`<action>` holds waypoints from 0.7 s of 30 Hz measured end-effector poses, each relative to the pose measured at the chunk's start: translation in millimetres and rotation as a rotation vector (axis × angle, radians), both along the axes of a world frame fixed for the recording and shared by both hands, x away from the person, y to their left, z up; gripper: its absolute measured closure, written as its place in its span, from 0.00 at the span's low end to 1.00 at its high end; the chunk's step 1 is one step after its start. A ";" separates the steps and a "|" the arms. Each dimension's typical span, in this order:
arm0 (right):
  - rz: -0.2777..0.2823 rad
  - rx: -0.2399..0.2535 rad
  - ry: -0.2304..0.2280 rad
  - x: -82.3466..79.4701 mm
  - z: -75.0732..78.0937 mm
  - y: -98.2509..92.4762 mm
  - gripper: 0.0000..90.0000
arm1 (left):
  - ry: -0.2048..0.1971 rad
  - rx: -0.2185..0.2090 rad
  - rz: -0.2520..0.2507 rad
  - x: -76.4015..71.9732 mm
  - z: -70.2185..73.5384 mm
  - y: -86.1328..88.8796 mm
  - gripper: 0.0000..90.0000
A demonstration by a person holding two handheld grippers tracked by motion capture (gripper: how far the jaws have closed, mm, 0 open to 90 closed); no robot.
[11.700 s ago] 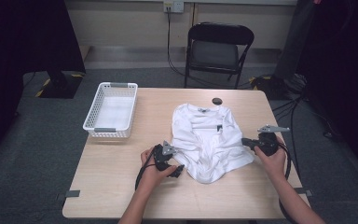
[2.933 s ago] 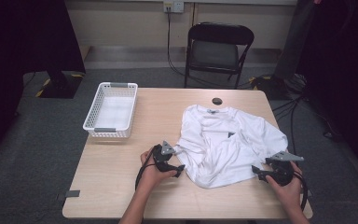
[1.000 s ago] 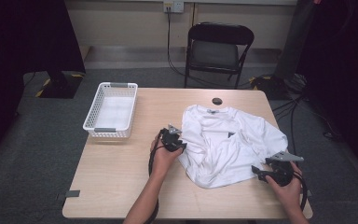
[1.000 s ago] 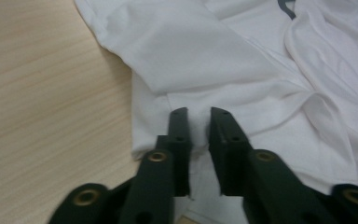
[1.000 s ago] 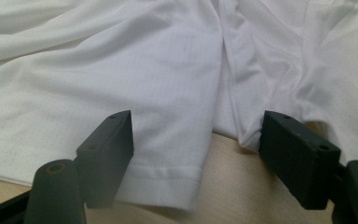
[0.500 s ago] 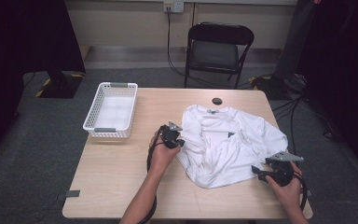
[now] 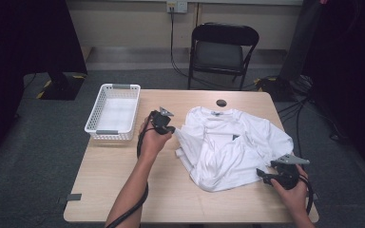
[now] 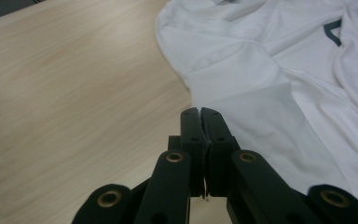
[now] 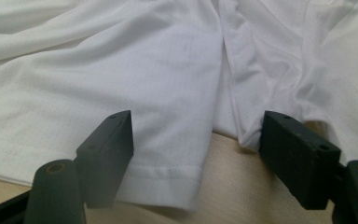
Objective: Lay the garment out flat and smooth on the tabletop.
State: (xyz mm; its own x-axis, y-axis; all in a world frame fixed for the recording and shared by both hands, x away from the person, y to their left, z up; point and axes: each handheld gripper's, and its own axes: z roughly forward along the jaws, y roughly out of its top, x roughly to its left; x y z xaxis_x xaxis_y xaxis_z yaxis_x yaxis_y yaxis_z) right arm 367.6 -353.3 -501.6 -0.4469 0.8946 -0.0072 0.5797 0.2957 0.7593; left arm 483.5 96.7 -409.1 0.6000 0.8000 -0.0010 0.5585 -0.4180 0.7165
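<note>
A white shirt (image 7: 228, 142) lies rumpled on the right half of the wooden table (image 7: 119, 190). My left gripper (image 7: 169, 127) is at the shirt's left edge, lifted a little off the table. In the left gripper view its jaws (image 8: 200, 111) are pressed together on the edge of the shirt (image 8: 270, 60), and a sliver of white shows between them. My right gripper (image 7: 261, 173) rests at the shirt's near right corner. In the right gripper view it (image 9: 196, 128) stands open, one jaw on each side of the hem of the shirt (image 9: 168, 60), without pressing on it.
A white mesh basket (image 7: 113, 87) stands at the table's far left. A small black round object (image 7: 221, 102) lies near the far edge. Behind the table is a black folding chair (image 7: 223, 47). Bare wood stretches along the left and near sides.
My left hand has moved up and toward the far left, and the shirt's left edge has spread out after it. The right hand has stayed in place.
</note>
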 end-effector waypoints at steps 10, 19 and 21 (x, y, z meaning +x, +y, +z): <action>0.029 0.006 0.021 -3.6 -0.3 -0.5 0.18 | 0.003 0.052 0.056 22.7 15.2 41.3 0.99; 0.021 0.004 0.025 -4.2 -0.5 -0.5 0.16 | 0.035 0.092 0.089 42.4 12.7 70.7 0.99; 0.020 0.004 0.026 -4.1 -0.5 -0.5 0.16 | 0.041 0.098 0.096 45.9 12.2 75.6 0.99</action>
